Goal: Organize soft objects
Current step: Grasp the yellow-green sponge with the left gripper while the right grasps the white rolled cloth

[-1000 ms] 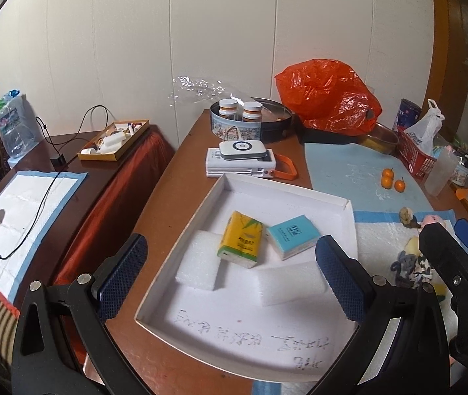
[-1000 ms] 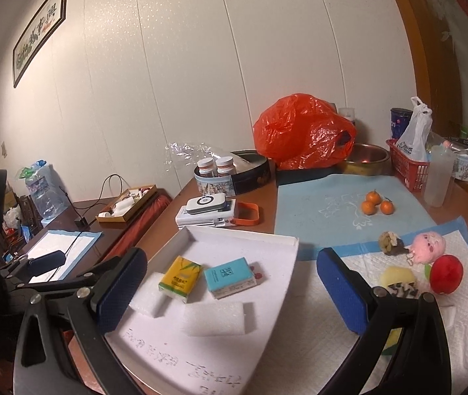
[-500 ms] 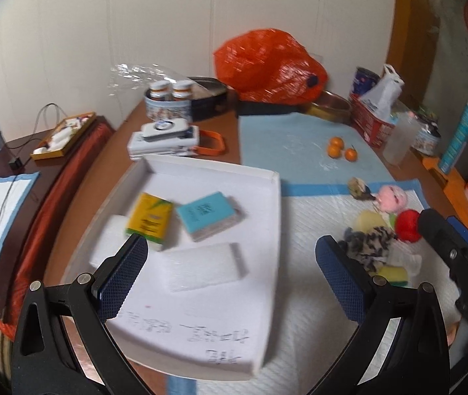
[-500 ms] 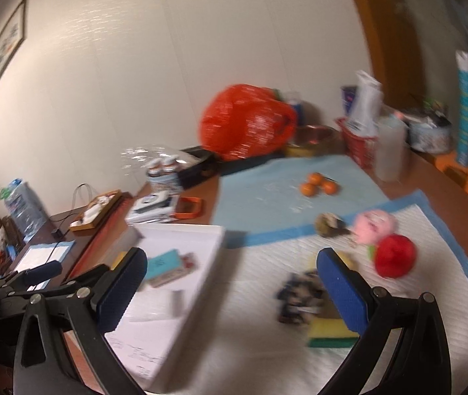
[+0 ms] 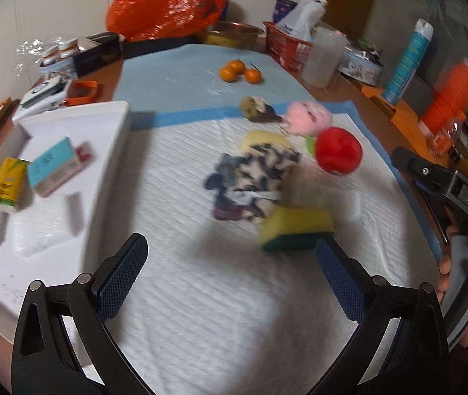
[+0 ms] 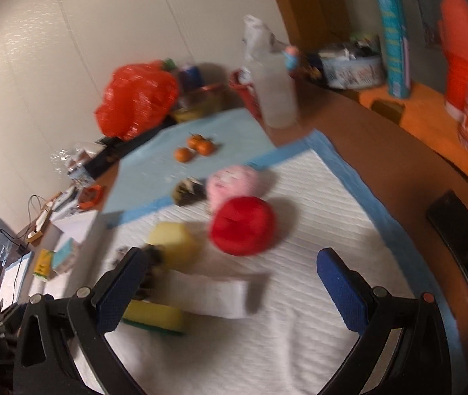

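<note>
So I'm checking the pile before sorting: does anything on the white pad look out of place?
Mostly the soft things sit bunched together: the patterned cloth lies crumpled over the yellow-green sponge. The three small oranges on the blue mat are not soft items.

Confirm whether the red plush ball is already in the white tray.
No, the red plush ball lies on the white quilted pad, to the right of the white tray and apart from it.

Place: a lived-in home room
Signs: cluttered wooden table [image 6: 365,151], tangerines [image 5: 238,70], orange plastic bag [image 5: 168,3], red basket [image 5: 286,49], plush toys [image 5: 306,118]
</note>
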